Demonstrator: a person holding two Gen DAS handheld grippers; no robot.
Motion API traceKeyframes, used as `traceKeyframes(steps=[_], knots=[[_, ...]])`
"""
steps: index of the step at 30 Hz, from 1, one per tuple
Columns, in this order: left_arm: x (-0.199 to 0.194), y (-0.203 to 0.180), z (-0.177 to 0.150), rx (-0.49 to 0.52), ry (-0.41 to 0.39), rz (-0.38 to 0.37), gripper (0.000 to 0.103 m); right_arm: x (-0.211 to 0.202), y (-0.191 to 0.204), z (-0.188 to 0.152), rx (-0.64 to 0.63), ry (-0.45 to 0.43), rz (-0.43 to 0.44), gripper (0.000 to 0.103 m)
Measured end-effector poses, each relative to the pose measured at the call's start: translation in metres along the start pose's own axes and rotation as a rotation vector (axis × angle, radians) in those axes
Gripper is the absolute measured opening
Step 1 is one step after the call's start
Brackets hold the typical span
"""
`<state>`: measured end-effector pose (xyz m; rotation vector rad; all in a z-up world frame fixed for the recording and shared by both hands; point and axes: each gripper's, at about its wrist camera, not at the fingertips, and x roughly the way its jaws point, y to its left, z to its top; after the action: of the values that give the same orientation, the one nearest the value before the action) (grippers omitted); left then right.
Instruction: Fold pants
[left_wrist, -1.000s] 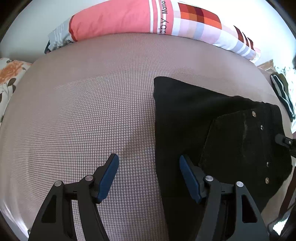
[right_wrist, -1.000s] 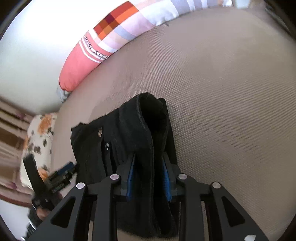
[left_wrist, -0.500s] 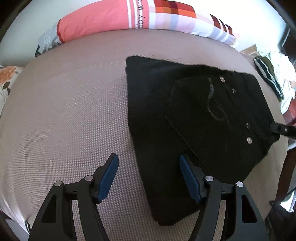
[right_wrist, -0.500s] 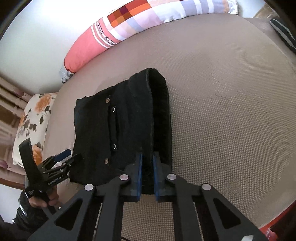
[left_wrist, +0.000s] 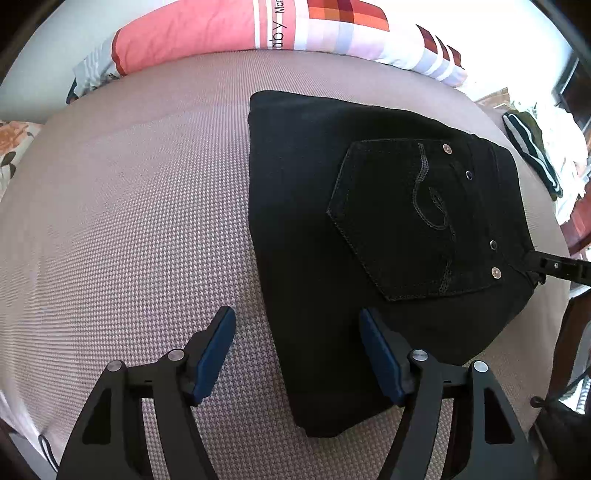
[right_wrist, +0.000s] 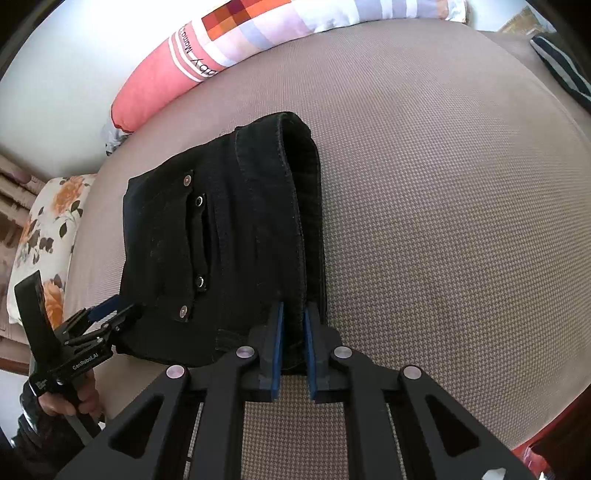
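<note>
Pants (left_wrist: 332, 258), black denim, lie folded into a compact stack on the bed (left_wrist: 129, 221), towards its near right part in the left wrist view, with a back pocket (left_wrist: 402, 218) facing up and rivets showing along the waistband. The stack looks several layers thick, and in the right wrist view its far end forms a rounded fold. The right gripper (right_wrist: 293, 339) is closed tight on the near edge of the fabric, its blue pads pressing the cloth between them. The left gripper (left_wrist: 297, 354) hangs above the near corner of the stack with its jaws opening wide; one finger is over the bed cover and the other over the pants, and neither seems to press on anything. Judging by this, the folding is largely done: the legs seem already brought over, and what may be left is one last fold or squaring the bundle and letting go. At the far edge of the bed lies a long pink and checked pillow (left_wrist: 258, 33), a floral cushion (right_wrist: 40, 240) sits off to the left, and striped clothing (left_wrist: 532, 155) lies at the far right.
</note>
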<state>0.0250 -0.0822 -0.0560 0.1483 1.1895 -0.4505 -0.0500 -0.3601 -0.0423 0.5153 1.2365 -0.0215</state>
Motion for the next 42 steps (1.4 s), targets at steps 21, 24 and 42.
traceKeyframes(steps=[21, 24, 42], knots=[[-0.010, 0.016, 0.009, -0.038, -0.026, 0.023, 0.072, -0.008, 0.002, 0.016, -0.018, -0.007, -0.038, 0.044], [-0.009, 0.023, 0.016, -0.060, -0.020, 0.011, 0.072, -0.007, 0.006, 0.020, -0.037, -0.008, -0.036, 0.056], [0.008, 0.045, 0.034, -0.208, 0.058, -0.196, 0.072, 0.021, -0.012, 0.038, -0.001, 0.045, 0.114, 0.056]])
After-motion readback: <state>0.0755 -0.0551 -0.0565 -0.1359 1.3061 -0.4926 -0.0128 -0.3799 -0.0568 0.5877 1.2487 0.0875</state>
